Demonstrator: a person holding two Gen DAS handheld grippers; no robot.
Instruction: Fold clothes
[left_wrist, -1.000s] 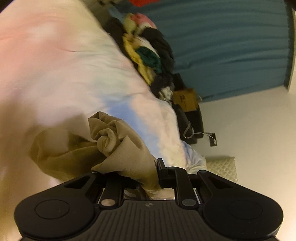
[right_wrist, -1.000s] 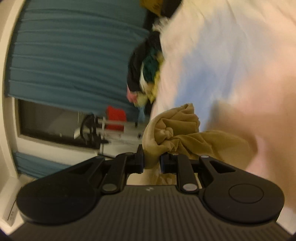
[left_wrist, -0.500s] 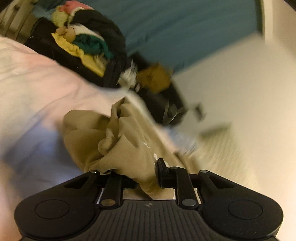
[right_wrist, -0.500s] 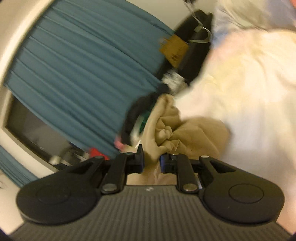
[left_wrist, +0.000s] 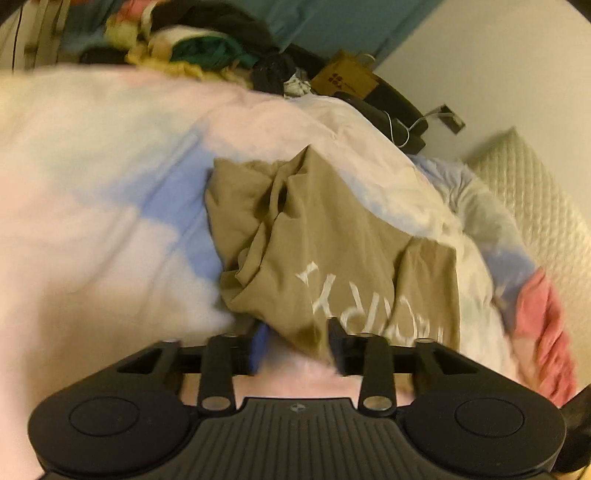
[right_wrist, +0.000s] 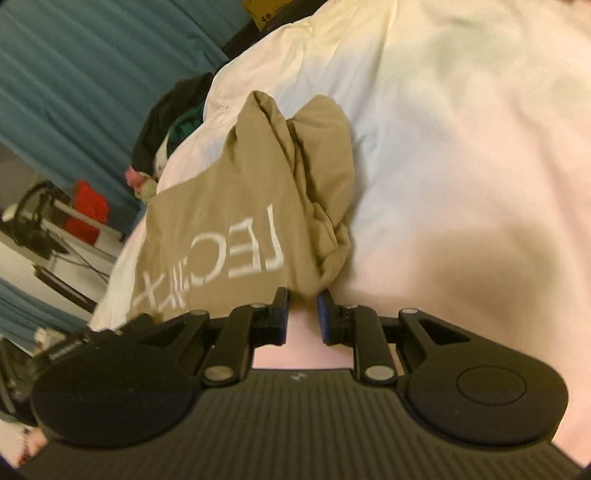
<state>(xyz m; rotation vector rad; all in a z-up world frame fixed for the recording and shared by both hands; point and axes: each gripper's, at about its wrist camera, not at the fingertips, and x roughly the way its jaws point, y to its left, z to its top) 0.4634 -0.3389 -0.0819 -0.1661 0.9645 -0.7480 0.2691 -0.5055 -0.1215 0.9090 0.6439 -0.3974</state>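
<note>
On the pale, tie-dyed bedspread (left_wrist: 110, 206) lay the tan shirt (left_wrist: 332, 251), crumpled at one end and flatter where its white lettering showed. Your left gripper (left_wrist: 295, 341) was opening: its jaws stood apart with the shirt's near edge hanging between them, the right-hand finger against the cloth and the left-hand one clear of it, so nothing was being squeezed. Your right gripper (right_wrist: 302, 314) sat at the other edge of the tan shirt (right_wrist: 251, 206), jaws drawn close together; a tuck of fabric came down to the gap between the blue pads (right_wrist: 325, 314), and they seemed to pinch it, though the contact itself was partly hidden and a little blurred. Both grippers pointed down toward the bed. Beyond the bedspread's far side, a heap of mixed clothes (left_wrist: 199, 48) in black, green and yellow rested near a teal curtain (left_wrist: 332, 22). A brown paper bag (left_wrist: 343, 79) sat just past that heap, and a quilted pillow (left_wrist: 532, 195) lay off to the right.
</note>
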